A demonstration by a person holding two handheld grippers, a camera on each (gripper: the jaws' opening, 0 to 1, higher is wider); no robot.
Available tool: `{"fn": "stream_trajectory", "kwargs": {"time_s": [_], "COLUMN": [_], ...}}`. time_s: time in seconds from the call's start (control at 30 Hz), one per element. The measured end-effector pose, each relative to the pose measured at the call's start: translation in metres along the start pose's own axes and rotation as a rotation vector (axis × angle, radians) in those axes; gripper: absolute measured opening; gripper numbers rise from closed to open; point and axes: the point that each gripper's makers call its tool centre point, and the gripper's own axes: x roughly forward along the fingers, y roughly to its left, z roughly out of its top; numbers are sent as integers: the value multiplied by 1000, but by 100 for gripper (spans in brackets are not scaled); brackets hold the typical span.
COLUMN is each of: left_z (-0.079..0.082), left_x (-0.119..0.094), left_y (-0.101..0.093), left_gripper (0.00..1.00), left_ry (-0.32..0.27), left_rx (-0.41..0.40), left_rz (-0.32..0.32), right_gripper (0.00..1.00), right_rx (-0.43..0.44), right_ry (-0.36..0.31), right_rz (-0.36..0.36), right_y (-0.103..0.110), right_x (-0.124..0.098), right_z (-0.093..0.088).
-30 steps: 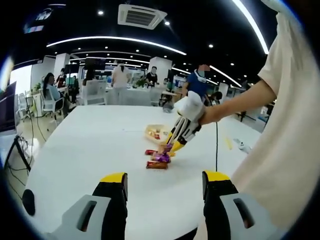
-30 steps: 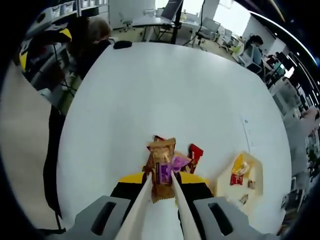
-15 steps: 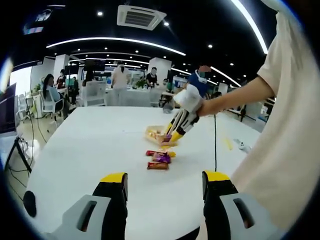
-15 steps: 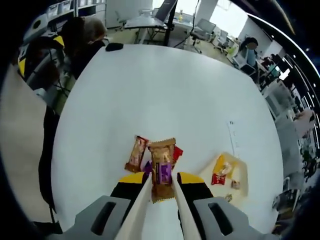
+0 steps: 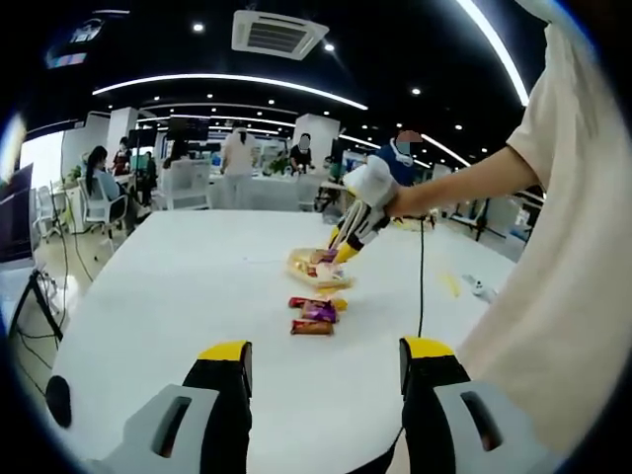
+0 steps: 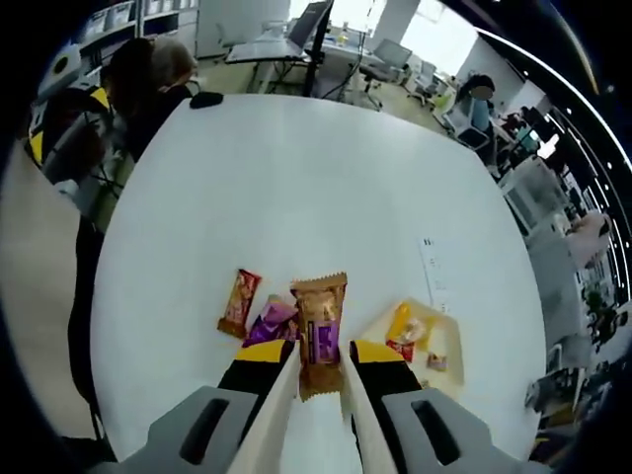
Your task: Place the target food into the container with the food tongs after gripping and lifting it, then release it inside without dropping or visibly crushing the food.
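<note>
Right gripper (image 6: 318,370) clamps tongs (image 6: 279,415) holding brown snack packet (image 6: 320,318), lifted centre-frame. Left gripper (image 5: 326,367) open, idle. Next I shift lower-right over tray (image 6: 464,348), then release.

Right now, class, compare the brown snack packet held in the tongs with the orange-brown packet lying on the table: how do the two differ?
The brown packet is off the table, pinched between the white tongs; the orange-brown packet lies flat on the white table, untouched. The held brown packet carries a purple label; the lying orange-brown packet looks redder. In the right gripper view the held one appears larger, being nearer the camera. Both are sealed, oblong wrappers.
</note>
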Motion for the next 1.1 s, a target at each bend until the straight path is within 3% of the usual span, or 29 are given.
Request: {"fn": "stream_trajectory", "kwargs": {"time_s": [1.1], "left_z": [3], "left_x": [7], "left_y": [3], "left_gripper": [60], "left_ry": [14], "left_rx": [-1], "left_rz": [-1], "right_gripper": [24], "right_rx": [67], "right_ry": [-6], "right_rz": [-89], "right_y": [-57], "right_x": [-17], "right_z": [-14]}}
